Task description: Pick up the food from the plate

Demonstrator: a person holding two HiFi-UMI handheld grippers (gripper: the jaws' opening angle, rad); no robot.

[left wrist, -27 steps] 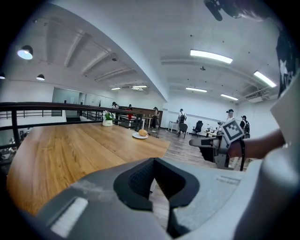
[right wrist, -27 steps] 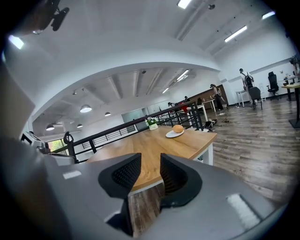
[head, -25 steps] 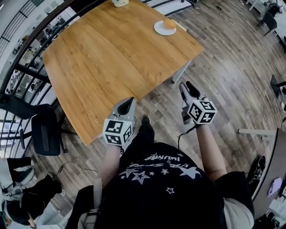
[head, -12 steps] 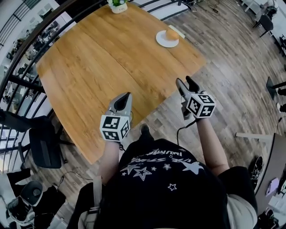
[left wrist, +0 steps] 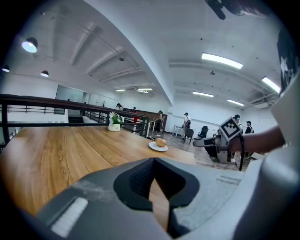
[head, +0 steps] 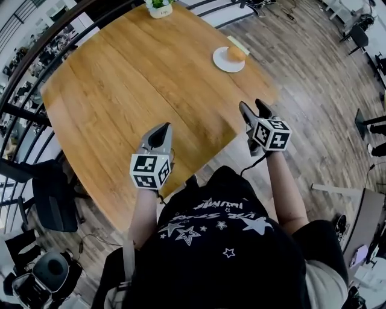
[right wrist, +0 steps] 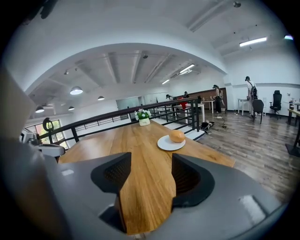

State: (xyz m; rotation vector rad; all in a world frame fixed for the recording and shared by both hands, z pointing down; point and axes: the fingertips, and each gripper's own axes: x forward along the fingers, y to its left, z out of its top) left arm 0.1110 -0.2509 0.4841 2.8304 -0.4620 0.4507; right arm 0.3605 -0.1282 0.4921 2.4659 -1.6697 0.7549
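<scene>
Head view: we find food (head: 235,53) on plate (head: 219,60), table (head: 132,78) far right corner. Right gripper (head: 252,107) spread, jaws just been opening, empty. Left gripper (head: 162,127) pressed together. We judge risk: off-centre pinch rolls food over edge.

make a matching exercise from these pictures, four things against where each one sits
Things:
1. round golden-brown bun
2. round white plate
3. small white pot with a green plant
4. black office chair

Places:
a. at the far edge of the wooden table
b. on the floor, left of the table
c. on the plate
d. on the table, near its right corner

Pairs: 1-c, 2-d, 3-a, 4-b
</scene>
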